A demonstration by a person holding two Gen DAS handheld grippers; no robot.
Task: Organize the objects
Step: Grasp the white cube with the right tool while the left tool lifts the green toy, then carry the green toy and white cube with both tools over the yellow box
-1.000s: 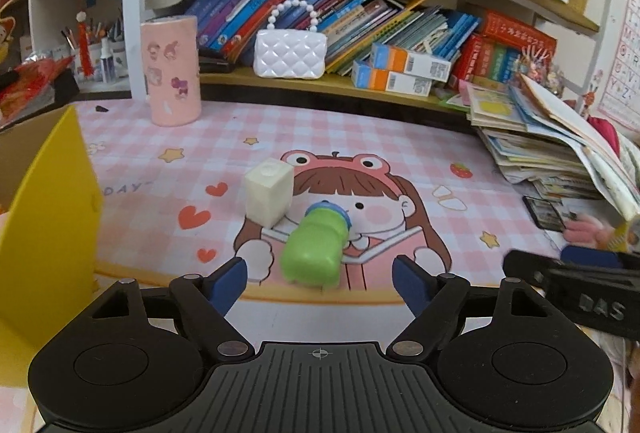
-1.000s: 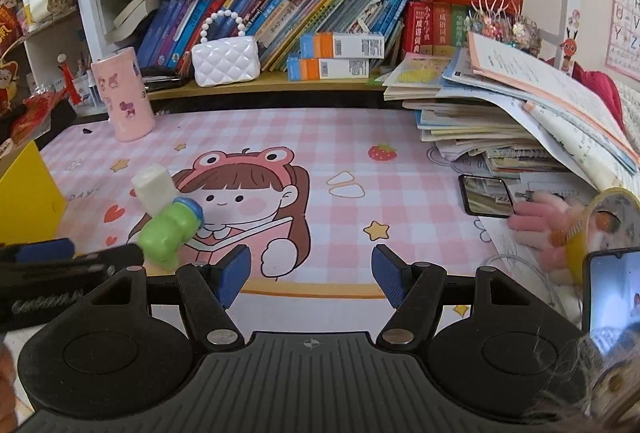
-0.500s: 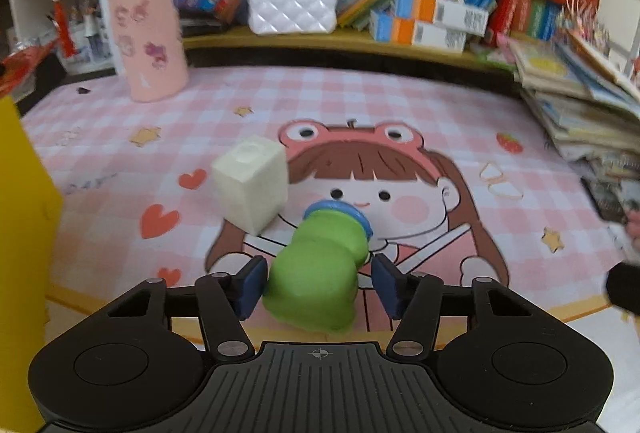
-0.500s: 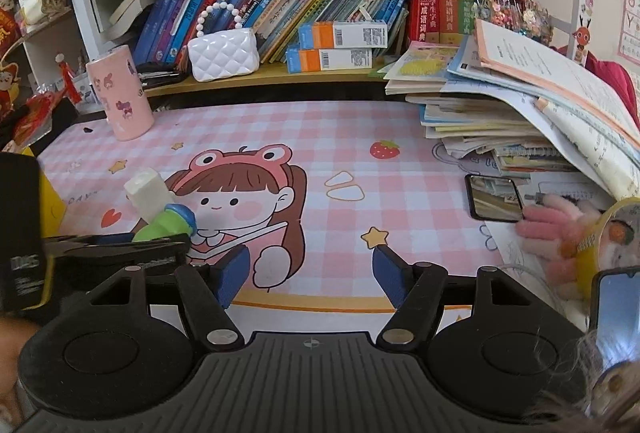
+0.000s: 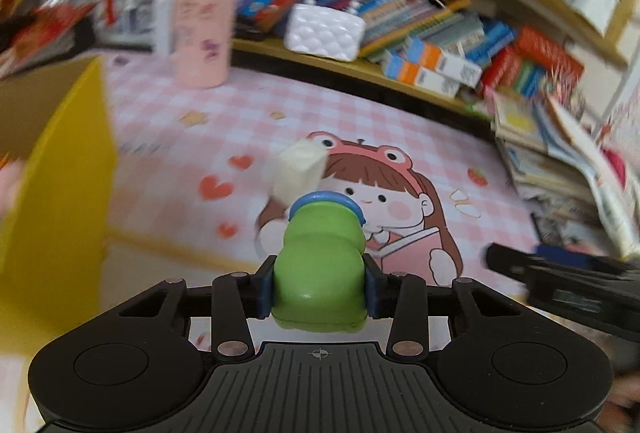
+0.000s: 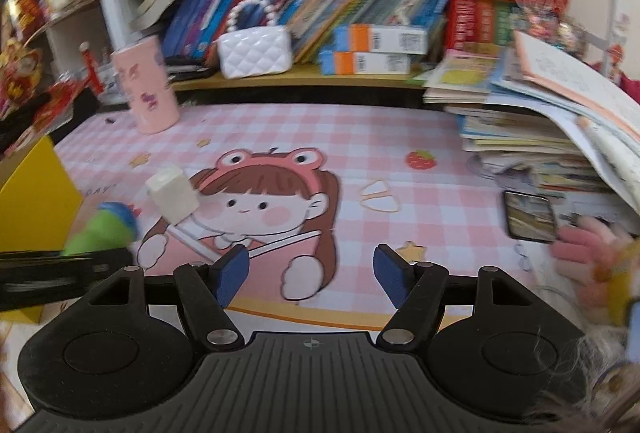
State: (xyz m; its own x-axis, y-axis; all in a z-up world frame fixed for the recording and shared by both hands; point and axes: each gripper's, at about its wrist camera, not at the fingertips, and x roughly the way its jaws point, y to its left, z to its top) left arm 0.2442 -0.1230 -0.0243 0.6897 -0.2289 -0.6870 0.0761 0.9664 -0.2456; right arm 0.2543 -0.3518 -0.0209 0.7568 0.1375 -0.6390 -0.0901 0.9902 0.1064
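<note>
- Far off to the left of my left tongs I see the yellow box (image 5: 60,193), its wall close by and its opening facing up; I judge it the likely bin for the loose things, though nothing in view confirms that
- My left tongs (image 5: 319,287) are clamped on the green bottle (image 5: 320,273), the blue pads pressing its fat lower body from both sides, its blue cap (image 5: 326,203) pointing away from me; the pick looks done
- Just beyond the bottle's cap, slightly left, the small white block (image 5: 298,169) lies on the pink checked mat (image 5: 400,121), untouched and apart from both tongs; I count it as left to sort
- From the right wrist view, the same block (image 6: 172,193) lies ahead and left of my right tongs (image 6: 312,273), whose pads stand apart with only bare mat between them
- To the right of the right tongs a phone (image 6: 528,215) and a pink plush toy (image 6: 588,245) lie near the book pile; whether they belong to the job I cannot tell
- My reading: one item gripped, none yet put away, so the task is at an early stage
</note>
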